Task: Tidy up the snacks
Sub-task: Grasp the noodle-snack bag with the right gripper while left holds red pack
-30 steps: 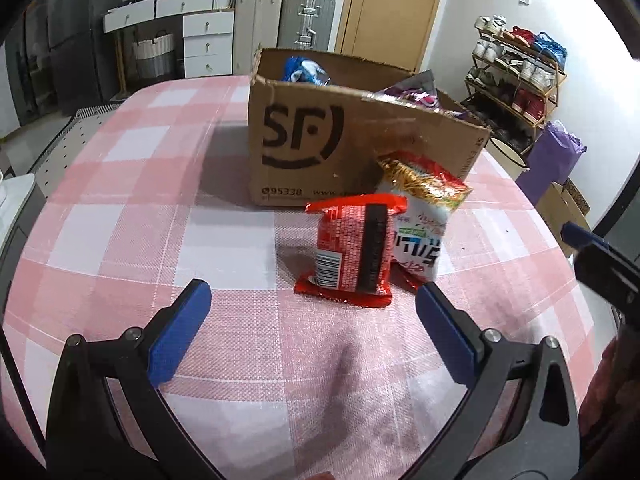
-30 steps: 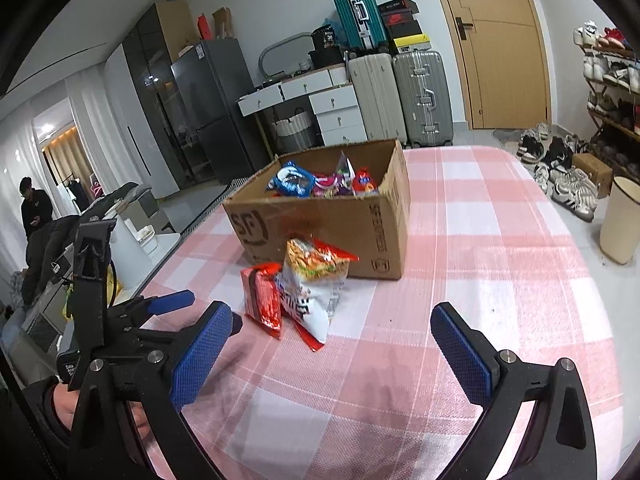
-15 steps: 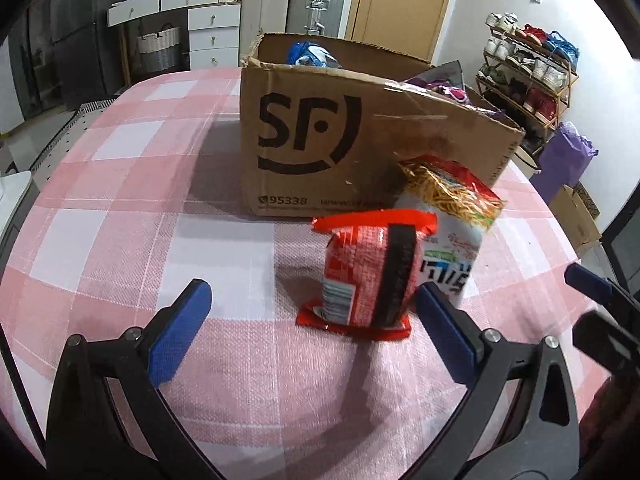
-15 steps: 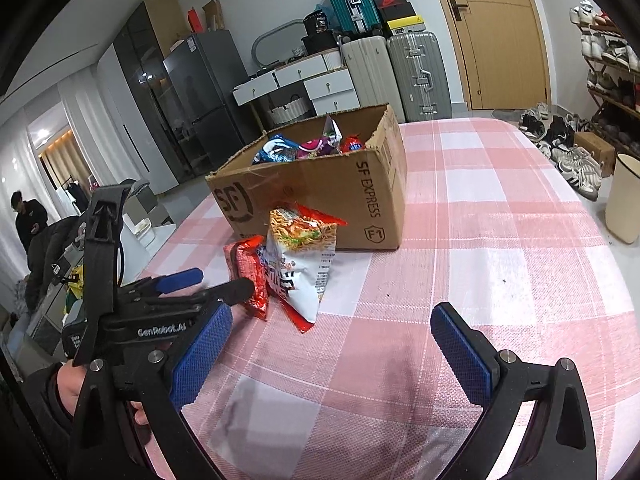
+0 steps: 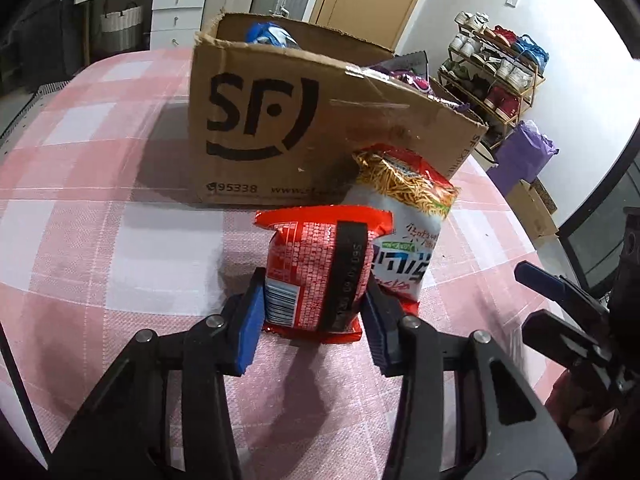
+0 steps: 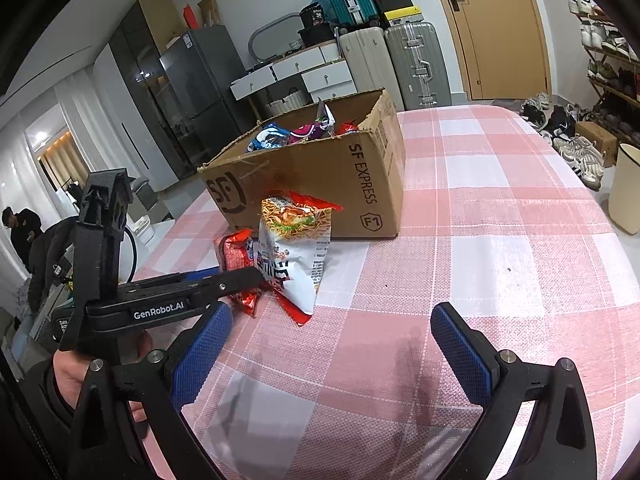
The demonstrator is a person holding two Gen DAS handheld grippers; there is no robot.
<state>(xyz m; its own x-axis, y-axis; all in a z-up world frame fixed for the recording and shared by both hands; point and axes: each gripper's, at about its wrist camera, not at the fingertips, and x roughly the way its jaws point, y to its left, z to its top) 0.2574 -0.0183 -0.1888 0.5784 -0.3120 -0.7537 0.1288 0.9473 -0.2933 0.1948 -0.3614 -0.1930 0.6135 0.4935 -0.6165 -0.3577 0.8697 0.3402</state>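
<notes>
Now wedged upright between the blue pads of the left gripper [image 5: 314, 316]: red snack packet [image 5: 316, 272], just before the cardboard box [image 5: 280, 136]. Half hidden behind it, white noodle bag [image 5: 404, 232]. Just closed, clamped on the packet's sides. Spread wide over bare tablecloth [image 6: 500, 240], holding nothing: right gripper [image 6: 332, 344].

Past the pink checked tablecloth [image 6: 500, 200] stand suitcases [image 6: 416, 64], a dark fridge [image 6: 196, 92], seemingly, and a shoe rack [image 5: 500, 68].
</notes>
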